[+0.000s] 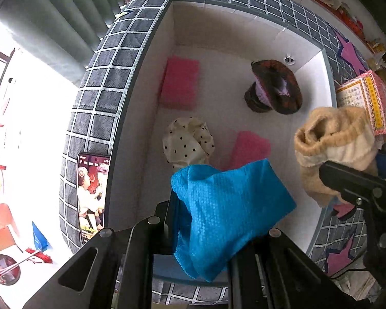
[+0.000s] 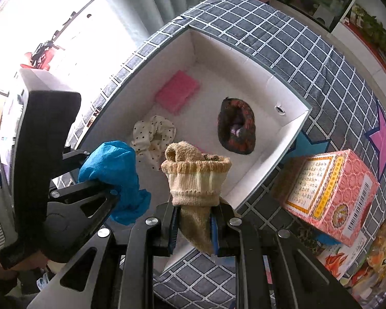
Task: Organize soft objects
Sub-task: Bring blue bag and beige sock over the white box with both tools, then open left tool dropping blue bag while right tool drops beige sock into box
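Left gripper (image 1: 203,221) pinching blue cloth (image 1: 226,216), right gripper (image 2: 195,229) pinching tan sock (image 2: 195,177), both hanging over white box (image 2: 290,131).

The left gripper (image 2: 115,193) points straight down, its jaws clamped on a blue cloth (image 1: 226,216) that hangs from between them. Just to its right, the right gripper (image 2: 196,229) also points straight down, jaws pinched on a tan sock (image 2: 195,180). A hand (image 2: 25,265) holds the left gripper's handle at the near left.
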`<action>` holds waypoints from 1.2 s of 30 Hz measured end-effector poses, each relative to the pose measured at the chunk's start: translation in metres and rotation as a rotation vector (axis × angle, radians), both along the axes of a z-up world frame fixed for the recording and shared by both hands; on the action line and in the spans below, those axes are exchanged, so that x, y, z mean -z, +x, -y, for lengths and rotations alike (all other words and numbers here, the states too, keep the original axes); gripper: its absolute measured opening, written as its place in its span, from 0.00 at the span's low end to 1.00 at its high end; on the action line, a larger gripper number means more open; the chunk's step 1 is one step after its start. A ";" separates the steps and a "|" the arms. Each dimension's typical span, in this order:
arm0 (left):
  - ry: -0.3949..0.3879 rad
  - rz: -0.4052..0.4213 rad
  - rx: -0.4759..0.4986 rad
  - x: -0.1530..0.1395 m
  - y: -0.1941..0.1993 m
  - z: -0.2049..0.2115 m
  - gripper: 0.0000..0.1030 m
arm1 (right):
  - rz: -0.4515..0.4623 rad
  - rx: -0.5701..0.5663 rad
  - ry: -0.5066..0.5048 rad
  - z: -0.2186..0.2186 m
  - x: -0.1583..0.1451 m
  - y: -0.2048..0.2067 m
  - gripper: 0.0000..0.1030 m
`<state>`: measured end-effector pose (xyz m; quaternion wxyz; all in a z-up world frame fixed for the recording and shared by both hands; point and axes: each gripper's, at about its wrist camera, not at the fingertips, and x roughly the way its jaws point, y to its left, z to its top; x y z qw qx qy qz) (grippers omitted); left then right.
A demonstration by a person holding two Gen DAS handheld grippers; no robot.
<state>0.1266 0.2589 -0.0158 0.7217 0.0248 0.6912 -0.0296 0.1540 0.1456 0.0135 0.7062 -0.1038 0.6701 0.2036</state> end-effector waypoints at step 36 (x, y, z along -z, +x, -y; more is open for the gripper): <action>-0.067 0.093 -0.009 -0.022 0.098 -0.005 0.69 | 0.098 0.113 0.059 0.004 -0.035 0.061 0.47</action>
